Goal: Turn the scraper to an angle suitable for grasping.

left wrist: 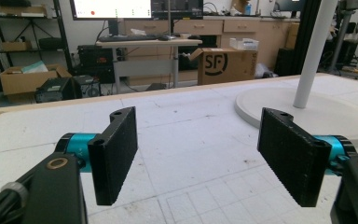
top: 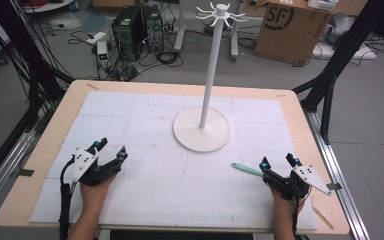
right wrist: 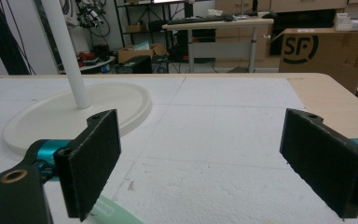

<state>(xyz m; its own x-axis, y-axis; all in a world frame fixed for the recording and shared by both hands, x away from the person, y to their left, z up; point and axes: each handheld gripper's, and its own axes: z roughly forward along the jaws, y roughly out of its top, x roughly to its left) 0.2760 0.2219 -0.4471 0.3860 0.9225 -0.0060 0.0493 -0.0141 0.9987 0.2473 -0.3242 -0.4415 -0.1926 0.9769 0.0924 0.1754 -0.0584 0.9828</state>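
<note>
Wood table (top: 300, 107) w/ white mat (top: 145, 125): stand (top: 201, 129), green tool (top: 246, 169).

Open white mat (top: 145, 180) lies before both your grippers; the white stand (top: 202, 129) blocks the centre beyond them. A pale green tool (top: 246, 169), possibly a toothbrush, lies just beside your right gripper (top: 278, 162).

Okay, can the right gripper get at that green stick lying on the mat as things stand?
Probably yes. The right gripper stands open with nothing between its jaws, and the green stick lies flat on the white mat just beside its left jaw, with nothing in between.
</note>
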